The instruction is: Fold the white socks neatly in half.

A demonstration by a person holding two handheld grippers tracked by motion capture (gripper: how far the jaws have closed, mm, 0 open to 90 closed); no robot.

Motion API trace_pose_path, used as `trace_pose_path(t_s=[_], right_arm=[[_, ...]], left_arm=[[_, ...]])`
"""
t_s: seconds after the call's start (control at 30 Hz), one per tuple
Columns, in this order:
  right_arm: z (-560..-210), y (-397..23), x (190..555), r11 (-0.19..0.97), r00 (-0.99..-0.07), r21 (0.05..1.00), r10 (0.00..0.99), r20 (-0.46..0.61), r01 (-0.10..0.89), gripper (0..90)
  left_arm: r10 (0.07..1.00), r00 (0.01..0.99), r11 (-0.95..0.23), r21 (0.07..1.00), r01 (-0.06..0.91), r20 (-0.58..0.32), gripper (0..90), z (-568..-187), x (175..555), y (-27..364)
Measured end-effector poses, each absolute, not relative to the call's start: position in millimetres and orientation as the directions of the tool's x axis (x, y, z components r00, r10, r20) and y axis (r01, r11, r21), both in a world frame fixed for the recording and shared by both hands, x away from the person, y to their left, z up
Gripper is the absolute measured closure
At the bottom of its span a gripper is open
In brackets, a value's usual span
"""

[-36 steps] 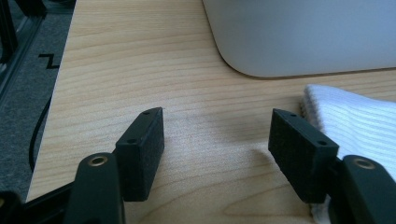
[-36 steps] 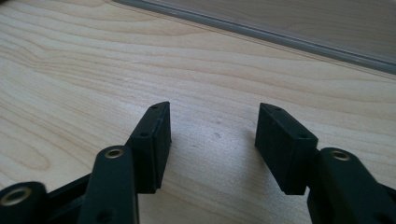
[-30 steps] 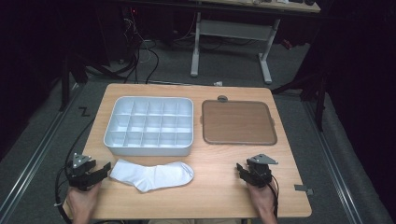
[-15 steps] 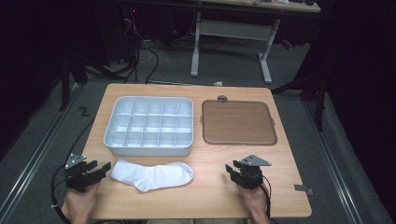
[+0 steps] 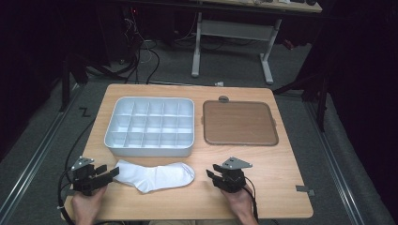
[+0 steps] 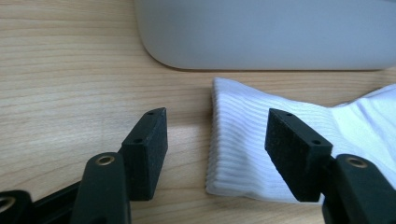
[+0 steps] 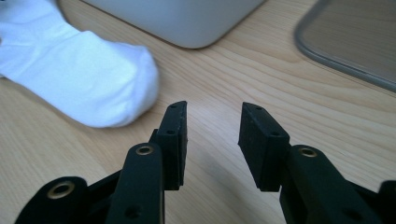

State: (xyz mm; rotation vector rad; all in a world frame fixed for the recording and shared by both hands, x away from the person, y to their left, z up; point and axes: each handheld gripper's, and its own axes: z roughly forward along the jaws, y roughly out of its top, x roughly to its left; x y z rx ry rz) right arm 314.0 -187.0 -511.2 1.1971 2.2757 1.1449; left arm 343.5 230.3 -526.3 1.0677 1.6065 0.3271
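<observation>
Dark floor and cables ringed the wooden surface, where the sock lay flat just in front of the tray. The left gripper had its fingers spread at the cuff, one over it, none pressing. From there a close could have caught only one layer or dragged the cuff. The right gripper, empty, fingers apart, had slid toward the toe since a second earlier, its fingers narrowing.

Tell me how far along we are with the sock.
Nothing looks done: the white sock lies flat on the table. In hand: the left claw is open at its ribbed cuff; the right claw, open, nears the toe. Grasping remains.
</observation>
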Motion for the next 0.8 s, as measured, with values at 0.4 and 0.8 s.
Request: trace_pose_path(t_s=[0.4,0.8], right_arm=[[-515,-149,319,0.369,-0.666,0.77,0.74,0.095,0.52,61.8],[-528,-133,329,0.406,-0.678,0.731,0.728,0.105,0.549,66.6]], left_arm=[[0.781,0.039,0.529,0.695,0.487,-0.623,42.1,-530,344,219],[0.798,0.052,0.502,0.711,0.492,-0.6,46.5,-535,343,212]])
